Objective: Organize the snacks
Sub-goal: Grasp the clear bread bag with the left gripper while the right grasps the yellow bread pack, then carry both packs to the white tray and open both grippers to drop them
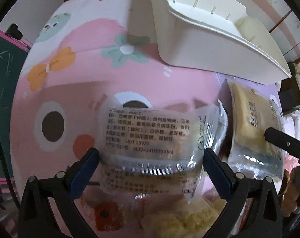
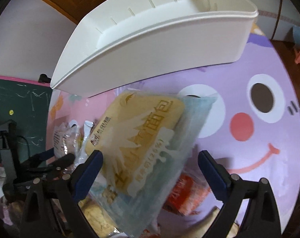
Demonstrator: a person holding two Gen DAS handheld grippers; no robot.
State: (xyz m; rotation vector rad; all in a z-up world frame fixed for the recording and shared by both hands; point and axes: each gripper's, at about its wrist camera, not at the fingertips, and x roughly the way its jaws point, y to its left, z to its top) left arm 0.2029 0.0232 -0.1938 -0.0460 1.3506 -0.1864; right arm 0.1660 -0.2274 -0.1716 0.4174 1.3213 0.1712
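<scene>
Left gripper [image 1: 152, 156]: jaws spread wide around a clear crinkly plastic snack packet with black print [image 1: 148, 138], not seen pressing on it. Packet judged light, slippery, its contents crushable; best taken across the middle.

Right gripper [image 2: 150, 162]: jaws wide, straddling a soft yellow bread pack in clear film [image 2: 142, 136]. White plastic bin [image 2: 169, 45] stands just behind.

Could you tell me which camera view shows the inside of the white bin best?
The right wrist view: the white bin opens toward the camera, showing its floor and slotted walls. The left wrist view shows mostly its outer wall and only a sliver of interior.
</scene>
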